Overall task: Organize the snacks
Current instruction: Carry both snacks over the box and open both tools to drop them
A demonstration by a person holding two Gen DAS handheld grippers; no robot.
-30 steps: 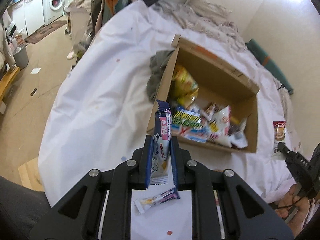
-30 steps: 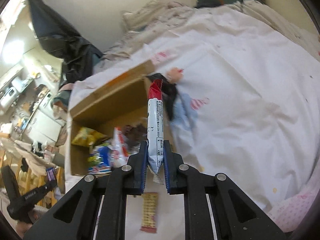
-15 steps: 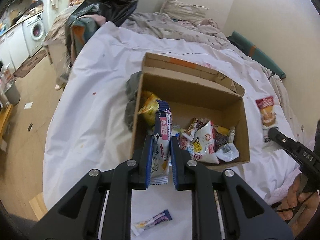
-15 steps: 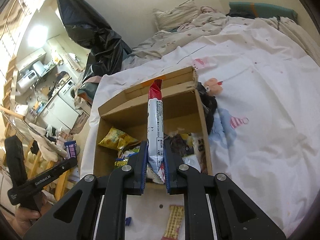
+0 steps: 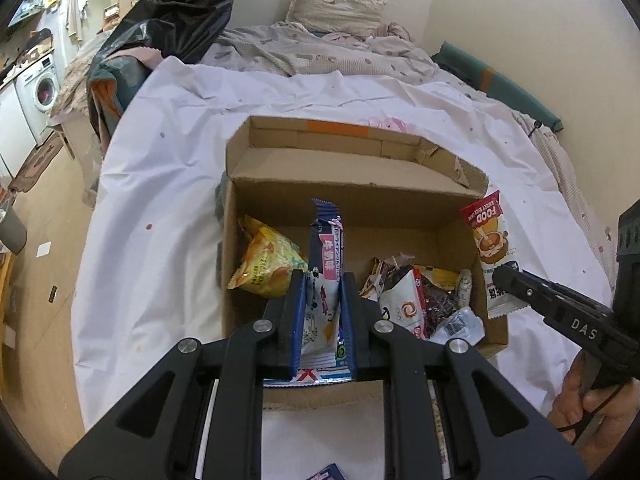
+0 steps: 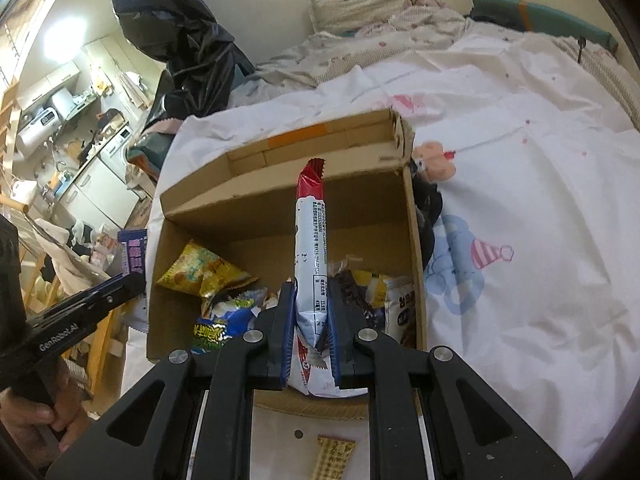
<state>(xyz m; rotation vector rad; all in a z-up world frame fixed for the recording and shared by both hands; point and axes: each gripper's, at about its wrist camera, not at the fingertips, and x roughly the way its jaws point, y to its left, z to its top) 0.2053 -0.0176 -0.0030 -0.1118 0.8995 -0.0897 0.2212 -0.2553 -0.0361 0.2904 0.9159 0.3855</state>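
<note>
An open cardboard box (image 5: 352, 196) (image 6: 280, 208) lies on the white bed sheet and holds several snack packets, among them a yellow bag (image 5: 264, 260) (image 6: 200, 268). My left gripper (image 5: 323, 292) is shut on a blue and pink snack bar (image 5: 326, 240), held upright over the box's near left part. My right gripper (image 6: 311, 300) is shut on a red and white snack packet (image 6: 311, 240), held upright over the box's near right part. The packet also shows in the left wrist view (image 5: 490, 248), at the box's right wall.
A tan wafer packet (image 6: 334, 458) and a blue wrapper (image 5: 326, 473) lie on the sheet in front of the box. Dark cloth (image 6: 430, 208) sits by the box's right side. A crumpled quilt and pillow (image 5: 340, 16) lie behind. The floor and washing machine (image 5: 40, 88) are left.
Both grippers have moved forward and together, from beside the box to above its near edge, each still holding its snack. The loose packets on the sheet have slid down out of the views.
</note>
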